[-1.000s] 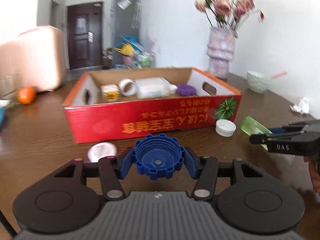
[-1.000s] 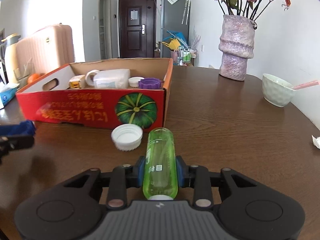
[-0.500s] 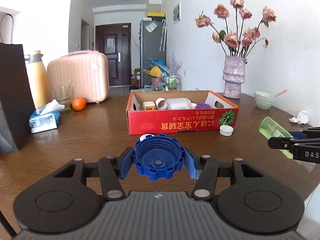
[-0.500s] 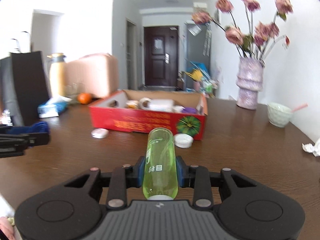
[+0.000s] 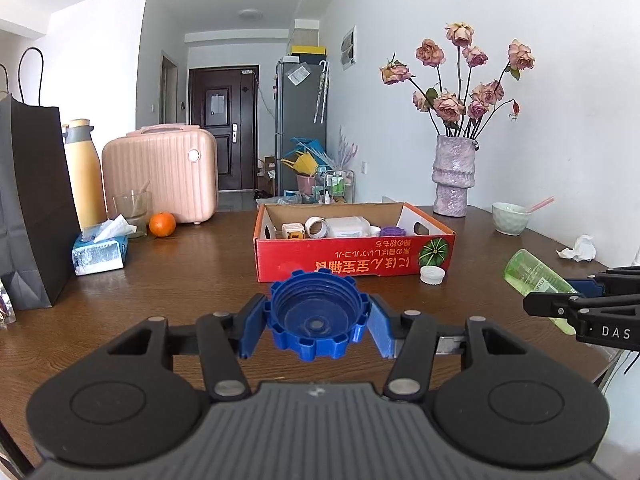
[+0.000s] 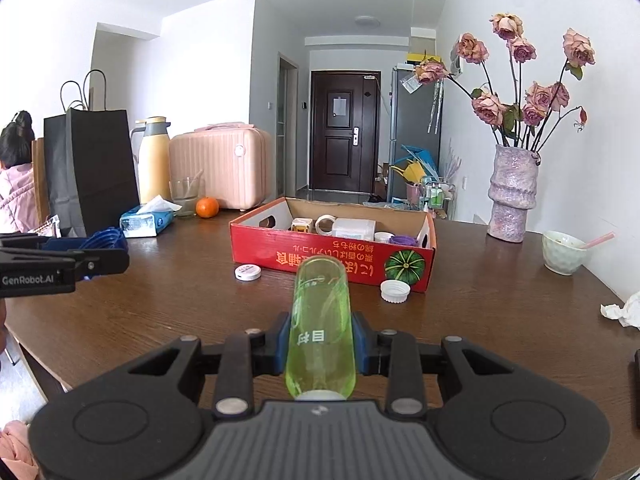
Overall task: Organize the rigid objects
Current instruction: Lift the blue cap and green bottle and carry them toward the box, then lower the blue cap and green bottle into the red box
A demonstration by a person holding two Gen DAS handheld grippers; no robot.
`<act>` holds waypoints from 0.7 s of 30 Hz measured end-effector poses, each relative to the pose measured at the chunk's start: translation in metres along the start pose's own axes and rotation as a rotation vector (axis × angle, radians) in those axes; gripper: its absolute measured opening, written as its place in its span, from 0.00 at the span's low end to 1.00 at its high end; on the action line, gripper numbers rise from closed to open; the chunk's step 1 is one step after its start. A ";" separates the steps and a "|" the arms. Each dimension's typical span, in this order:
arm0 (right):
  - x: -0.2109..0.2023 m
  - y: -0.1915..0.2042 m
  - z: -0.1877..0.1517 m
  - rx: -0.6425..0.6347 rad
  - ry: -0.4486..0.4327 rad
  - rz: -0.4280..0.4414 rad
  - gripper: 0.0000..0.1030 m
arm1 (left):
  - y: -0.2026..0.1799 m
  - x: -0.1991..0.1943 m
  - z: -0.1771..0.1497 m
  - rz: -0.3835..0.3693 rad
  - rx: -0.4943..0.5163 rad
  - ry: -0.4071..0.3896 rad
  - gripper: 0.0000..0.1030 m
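My left gripper (image 5: 316, 322) is shut on a big blue notched cap (image 5: 318, 316), its hollow side facing me, held above the near table. My right gripper (image 6: 322, 338) is shut on a clear green bottle (image 6: 320, 320) that points away from me; in the left wrist view that green bottle (image 5: 532, 276) shows at the right. A red cardboard box (image 5: 352, 262) stands mid-table with a tape roll, a white container and a purple lid inside. In front of the box lie a white cap (image 6: 395, 291) and a flat white round case (image 6: 247, 271).
A purple vase (image 5: 454, 176) with dried roses, a green bowl (image 5: 510, 218) and crumpled tissue (image 5: 580, 248) stand at the right. At the left are a black bag (image 5: 32, 208), a yellow flask, a tissue pack (image 5: 100, 250), an orange and a pink case. A person sits at far left (image 6: 16, 184).
Both grippers have drawn back from the red box and risen, each still holding its object; the box now looks much smaller and farther off.
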State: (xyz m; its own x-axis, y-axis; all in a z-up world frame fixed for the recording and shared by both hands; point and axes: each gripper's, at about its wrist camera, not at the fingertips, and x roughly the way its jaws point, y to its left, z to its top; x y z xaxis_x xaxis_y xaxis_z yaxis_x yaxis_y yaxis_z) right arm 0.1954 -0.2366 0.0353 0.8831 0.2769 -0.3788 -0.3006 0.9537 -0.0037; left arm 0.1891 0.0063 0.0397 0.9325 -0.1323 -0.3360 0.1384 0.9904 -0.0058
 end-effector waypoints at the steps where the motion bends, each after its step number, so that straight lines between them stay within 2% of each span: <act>1: 0.001 -0.001 0.000 0.001 0.004 -0.002 0.29 | 0.000 0.002 0.000 -0.003 -0.002 0.002 0.53; 6: 0.015 -0.009 0.006 0.015 0.020 0.004 0.29 | 0.006 0.021 0.008 0.000 -0.011 0.003 0.53; 11: 0.044 -0.023 0.031 0.000 0.015 0.010 0.29 | 0.017 0.056 0.033 -0.042 -0.018 -0.011 0.53; 16: 0.101 -0.050 0.068 0.005 0.029 0.022 0.30 | 0.029 0.119 0.072 -0.053 0.011 -0.032 0.53; 19: 0.146 -0.071 0.092 0.036 0.052 0.035 0.29 | 0.033 0.171 0.093 -0.044 0.026 0.012 0.53; 21: 0.182 -0.084 0.110 0.038 0.087 0.035 0.29 | 0.038 0.209 0.106 -0.076 0.029 0.049 0.53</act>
State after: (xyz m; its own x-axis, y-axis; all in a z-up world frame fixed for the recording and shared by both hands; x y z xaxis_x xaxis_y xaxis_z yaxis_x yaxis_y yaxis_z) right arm 0.4210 -0.2540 0.0681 0.8374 0.3003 -0.4566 -0.3151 0.9480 0.0455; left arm 0.4249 0.0123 0.0686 0.9017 -0.2041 -0.3812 0.2184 0.9758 -0.0059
